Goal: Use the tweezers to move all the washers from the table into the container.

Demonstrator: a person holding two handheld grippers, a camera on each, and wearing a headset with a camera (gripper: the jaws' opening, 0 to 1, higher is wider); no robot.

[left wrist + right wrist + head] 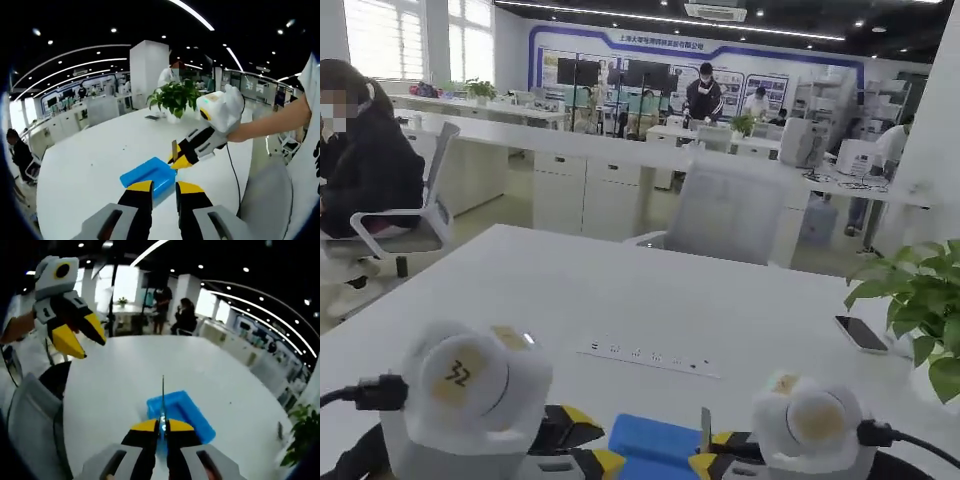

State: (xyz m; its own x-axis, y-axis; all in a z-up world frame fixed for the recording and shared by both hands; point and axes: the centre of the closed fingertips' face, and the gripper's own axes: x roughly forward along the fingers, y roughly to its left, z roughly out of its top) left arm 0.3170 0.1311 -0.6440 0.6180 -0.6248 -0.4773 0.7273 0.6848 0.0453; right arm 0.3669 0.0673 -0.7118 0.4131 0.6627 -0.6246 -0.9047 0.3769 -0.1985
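tweezers [162, 395]: one, clamped in right gripper [163, 426], axis along jaws, tip over container [200, 426] | left gripper [164, 186]: jaws held apart | container: one, at near table [620, 300] edge

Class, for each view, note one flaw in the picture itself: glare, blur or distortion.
Head view: the windows are washed out, and the near left gripper looks soft. Left gripper view: the fisheye bends the ceiling lights into arcs. Right gripper view: blurred overall; the tweezers read as a thin streak.

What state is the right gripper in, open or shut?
Shut: right gripper clamps the tweezers between its yellow jaw tips.
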